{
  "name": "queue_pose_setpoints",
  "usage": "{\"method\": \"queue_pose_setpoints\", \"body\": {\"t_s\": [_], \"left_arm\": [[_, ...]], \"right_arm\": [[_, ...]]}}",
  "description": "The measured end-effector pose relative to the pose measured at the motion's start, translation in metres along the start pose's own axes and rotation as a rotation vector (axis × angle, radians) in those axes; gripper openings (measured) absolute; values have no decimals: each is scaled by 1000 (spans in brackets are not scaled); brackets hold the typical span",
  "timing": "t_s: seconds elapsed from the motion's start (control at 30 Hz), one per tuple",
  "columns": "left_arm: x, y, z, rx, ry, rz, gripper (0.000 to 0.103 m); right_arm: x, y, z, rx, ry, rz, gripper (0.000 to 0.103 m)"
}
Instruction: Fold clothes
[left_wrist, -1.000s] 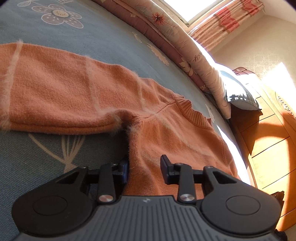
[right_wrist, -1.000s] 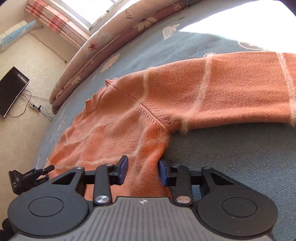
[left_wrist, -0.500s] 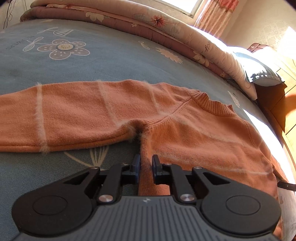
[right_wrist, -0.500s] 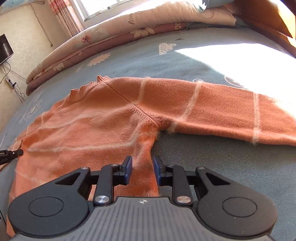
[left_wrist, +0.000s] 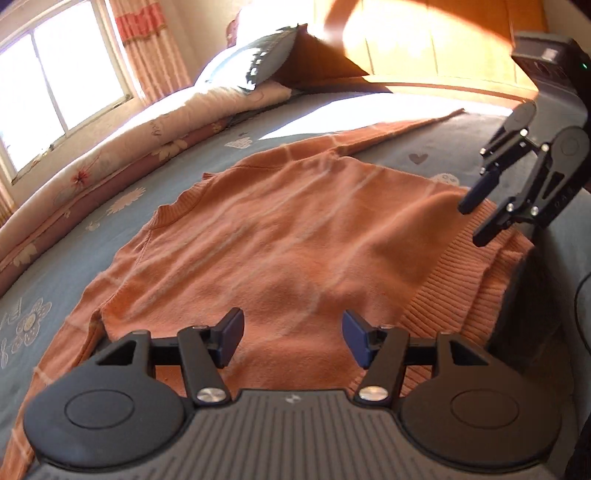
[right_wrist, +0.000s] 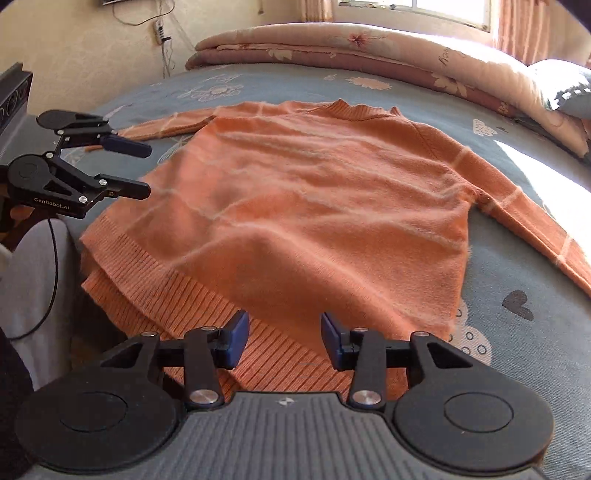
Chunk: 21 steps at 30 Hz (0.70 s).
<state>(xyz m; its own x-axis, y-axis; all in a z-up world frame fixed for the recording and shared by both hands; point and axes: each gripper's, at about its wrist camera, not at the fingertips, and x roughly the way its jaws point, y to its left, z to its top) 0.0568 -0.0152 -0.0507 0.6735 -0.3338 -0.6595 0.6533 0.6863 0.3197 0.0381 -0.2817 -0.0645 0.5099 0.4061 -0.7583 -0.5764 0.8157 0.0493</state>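
Observation:
An orange sweater (left_wrist: 280, 236) with pale stripes lies flat on the blue bedsheet (left_wrist: 436, 147), front down or up I cannot tell, sleeves spread to both sides. My left gripper (left_wrist: 292, 321) hovers open over the body near its left side seam, nothing between its fingers. The right gripper (left_wrist: 473, 223) shows at the far right, open above the ribbed hem corner. In the right wrist view the sweater (right_wrist: 325, 199) fills the middle, my right gripper (right_wrist: 284, 325) stands open just over the ribbed hem (right_wrist: 207, 306), and the left gripper (right_wrist: 147, 171) hangs open at the left by the other hem corner.
A folded floral quilt (right_wrist: 388, 44) runs along the bed's far side, with a pillow (left_wrist: 255, 62) and wooden headboard (left_wrist: 424, 40) at one end. A window (left_wrist: 55, 81) is behind. A grey-clothed limb (right_wrist: 33, 280) and a cable are at the bed's near left edge.
Both grippers were closing at the sweater's underarms; now they have pulled back to the hem end, stand wide open, and each sees the other.

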Motion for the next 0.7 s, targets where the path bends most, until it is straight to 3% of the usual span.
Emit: {"method": "queue_pose_setpoints", "body": {"t_s": [0.13, 0.23, 0.33, 0.6, 0.7], "left_arm": [[-17, -65, -12, 272, 8, -33, 61], [-21, -67, -25, 239, 57, 3, 61], [-26, -38, -29, 75, 78, 32, 61], [-4, 117, -46, -611, -3, 26, 59], [21, 145, -55, -707, -3, 17, 57]], "right_arm": [[1, 36, -18, -183, 55, 6, 53], [-3, 46, -22, -239, 46, -18, 53], [-10, 37, -20, -180, 11, -10, 54], [-19, -50, -8, 187, -94, 16, 57], [-15, -100, -6, 385, -140, 36, 57]]}}
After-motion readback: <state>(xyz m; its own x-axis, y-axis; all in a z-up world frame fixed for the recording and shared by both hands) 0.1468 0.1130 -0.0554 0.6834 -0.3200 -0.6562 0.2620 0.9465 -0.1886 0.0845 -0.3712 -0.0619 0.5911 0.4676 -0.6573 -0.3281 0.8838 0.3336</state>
